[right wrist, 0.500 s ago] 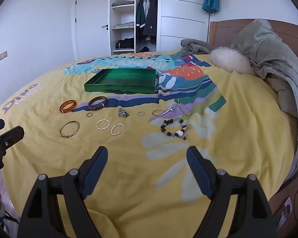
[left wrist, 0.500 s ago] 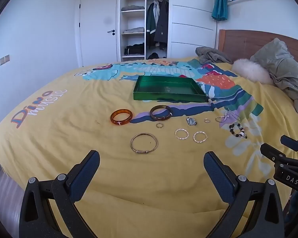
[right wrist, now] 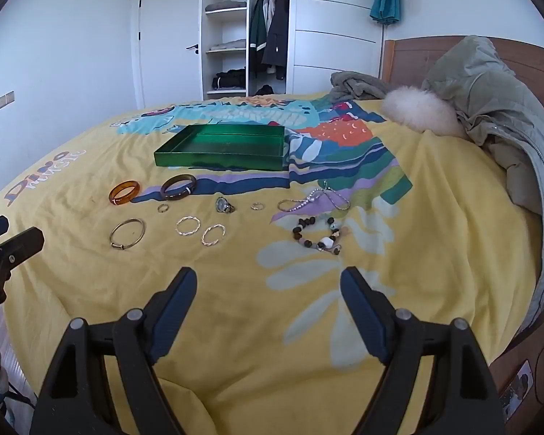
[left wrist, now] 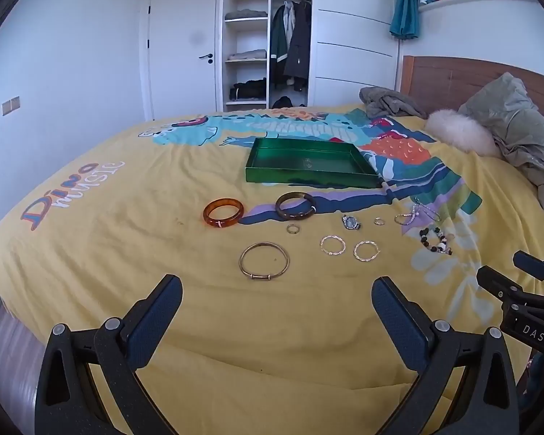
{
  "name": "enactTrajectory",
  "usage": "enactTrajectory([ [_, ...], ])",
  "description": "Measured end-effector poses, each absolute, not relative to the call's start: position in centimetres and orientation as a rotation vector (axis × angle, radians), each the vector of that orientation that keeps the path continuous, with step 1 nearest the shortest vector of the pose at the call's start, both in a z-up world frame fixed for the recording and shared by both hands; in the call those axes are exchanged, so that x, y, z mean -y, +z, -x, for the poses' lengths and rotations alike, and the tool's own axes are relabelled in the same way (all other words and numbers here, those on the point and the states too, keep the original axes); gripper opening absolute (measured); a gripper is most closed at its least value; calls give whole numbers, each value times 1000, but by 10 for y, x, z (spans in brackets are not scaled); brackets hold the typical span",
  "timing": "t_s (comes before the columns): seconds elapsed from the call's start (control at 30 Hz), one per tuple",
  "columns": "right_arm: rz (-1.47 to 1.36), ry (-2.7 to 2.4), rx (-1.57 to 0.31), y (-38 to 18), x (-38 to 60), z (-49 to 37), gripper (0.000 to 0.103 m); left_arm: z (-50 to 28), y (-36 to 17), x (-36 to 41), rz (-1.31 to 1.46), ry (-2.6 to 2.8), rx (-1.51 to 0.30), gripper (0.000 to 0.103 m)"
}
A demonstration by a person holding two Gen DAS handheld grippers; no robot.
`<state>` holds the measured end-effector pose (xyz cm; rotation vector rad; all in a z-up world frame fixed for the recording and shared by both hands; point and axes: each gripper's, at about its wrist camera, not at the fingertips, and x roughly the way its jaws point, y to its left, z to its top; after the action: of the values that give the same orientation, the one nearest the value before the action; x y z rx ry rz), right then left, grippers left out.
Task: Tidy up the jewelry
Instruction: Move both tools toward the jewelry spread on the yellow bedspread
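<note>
I have both tools hovering over the near edge of the bed (left wrist: 127, 188). My left hand-held gripper (left wrist: 277, 295) has its fingers spread wide with nothing between them, and my right hand-held gripper (right wrist: 268, 286) is spread the same way, also bare.

The jewelry lies loose on the yellow bedspread, between the near edge and the green tray (left wrist: 308, 177), which sits toward the middle of the bed. Just in front of the tray lie an orange bangle (left wrist: 223, 212) and, to its right, a dark brown bangle (left wrist: 295, 206), close but apart. A small ring (left wrist: 293, 229) sits just before the brown bangle. Nearest my left tool is a thin metal bangle (left wrist: 264, 261). To its right lie two twisted silver hoops (left wrist: 333, 245) (left wrist: 366, 251), side by side. Beyond them I see a watch-faced ring (right wrist: 224, 205), another little ring (right wrist: 256, 206), and a silver chain (right wrist: 313, 197). A beaded bracelet (right wrist: 317, 233) lies closest to my right tool.

A grey jacket (right wrist: 497, 108) is heaped at the headboard side.
</note>
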<state>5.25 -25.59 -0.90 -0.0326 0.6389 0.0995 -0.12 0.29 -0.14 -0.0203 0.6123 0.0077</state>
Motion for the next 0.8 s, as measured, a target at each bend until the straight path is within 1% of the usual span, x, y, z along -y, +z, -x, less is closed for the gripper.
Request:
enactTrajectory([
  [0.5,38,85,-638,-11,258,-52,81,-2,-6,-2,25,25,-621,103],
  [0.8,-18,83,-625,-12,275,-53,81,3,-1,-8,27,44,-607,103],
])
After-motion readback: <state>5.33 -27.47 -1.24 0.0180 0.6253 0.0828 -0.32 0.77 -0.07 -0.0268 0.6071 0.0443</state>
